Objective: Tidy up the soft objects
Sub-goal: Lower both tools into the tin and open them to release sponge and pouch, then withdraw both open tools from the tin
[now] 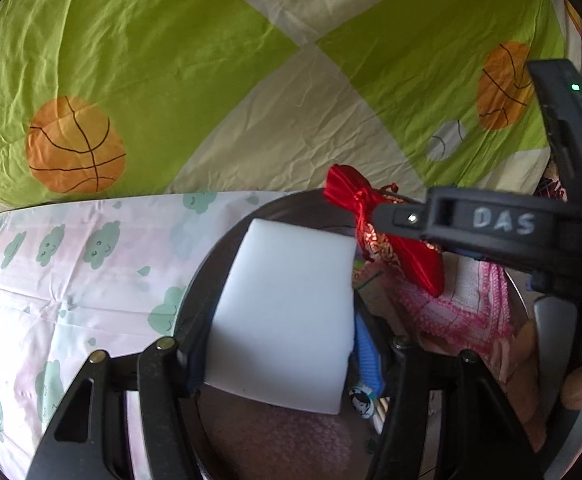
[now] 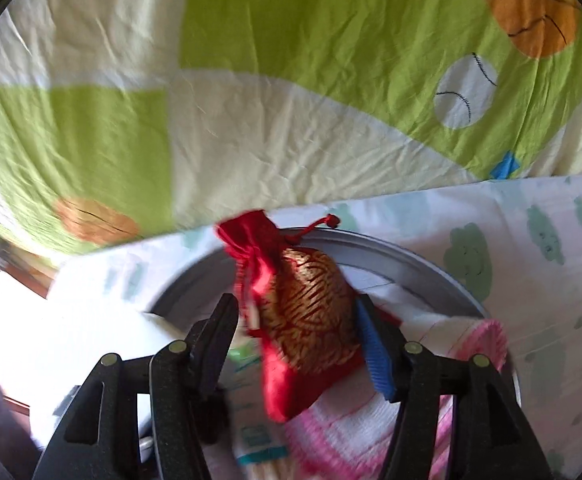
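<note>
A red satin drawstring pouch with gold brocade [image 2: 303, 316] sits between the parted fingers of the right gripper [image 2: 297, 344], over a round grey basin [image 2: 391, 258]; pink-and-white knitted cloth [image 2: 371, 432] at five o'clock.

The only readable text is "DAS", hand-lettered in pale grey capitals on the black plastic finger of the right gripper [image 1: 387, 222], seen in the left wrist view. Print on a small white packet [image 2: 257, 446] is too blurred to read.
</note>
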`<state>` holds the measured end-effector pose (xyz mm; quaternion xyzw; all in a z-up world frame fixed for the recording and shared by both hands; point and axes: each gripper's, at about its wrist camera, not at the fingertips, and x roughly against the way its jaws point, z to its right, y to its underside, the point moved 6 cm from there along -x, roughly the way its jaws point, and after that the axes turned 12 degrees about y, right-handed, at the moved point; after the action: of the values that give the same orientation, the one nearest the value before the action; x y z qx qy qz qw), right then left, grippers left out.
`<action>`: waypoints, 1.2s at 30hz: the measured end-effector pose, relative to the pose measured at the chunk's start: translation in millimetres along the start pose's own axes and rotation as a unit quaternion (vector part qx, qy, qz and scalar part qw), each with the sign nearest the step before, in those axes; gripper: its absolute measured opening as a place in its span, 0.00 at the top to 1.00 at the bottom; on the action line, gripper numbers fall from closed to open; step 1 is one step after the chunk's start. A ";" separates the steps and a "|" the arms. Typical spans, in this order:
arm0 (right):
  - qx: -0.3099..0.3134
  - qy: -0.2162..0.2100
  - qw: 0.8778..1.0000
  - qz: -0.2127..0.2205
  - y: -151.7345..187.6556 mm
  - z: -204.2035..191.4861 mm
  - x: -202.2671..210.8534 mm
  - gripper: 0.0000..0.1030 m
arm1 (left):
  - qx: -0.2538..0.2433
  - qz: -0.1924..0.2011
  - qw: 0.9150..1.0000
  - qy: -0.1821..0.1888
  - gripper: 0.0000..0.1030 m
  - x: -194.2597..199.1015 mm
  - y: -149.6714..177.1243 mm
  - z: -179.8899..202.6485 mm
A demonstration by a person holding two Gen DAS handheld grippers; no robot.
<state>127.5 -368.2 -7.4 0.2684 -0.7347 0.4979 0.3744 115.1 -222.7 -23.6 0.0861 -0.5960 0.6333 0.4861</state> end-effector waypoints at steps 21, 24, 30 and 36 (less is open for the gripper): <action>-0.160 0.066 0.932 0.320 100.1 64.0 135.6 0.24 | -0.019 -0.067 0.997 -0.027 0.05 -22.2 2.0 14.6; -0.144 0.077 0.937 0.310 101.5 61.8 130.3 0.24 | -0.029 -0.058 0.997 -0.029 0.02 -20.1 0.0 20.0; -0.134 0.113 0.933 0.313 103.6 65.6 123.5 0.24 | -0.021 -0.059 0.998 -0.018 0.02 -18.2 2.8 24.1; -0.110 0.132 0.922 0.346 104.8 63.8 126.8 0.24 | -0.026 0.037 0.999 -0.018 0.02 12.7 9.4 19.9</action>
<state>-43.9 -392.7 26.5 -0.1139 -0.7757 0.5434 0.2999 92.5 -231.1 -15.7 0.0633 -0.6238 0.6334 0.4536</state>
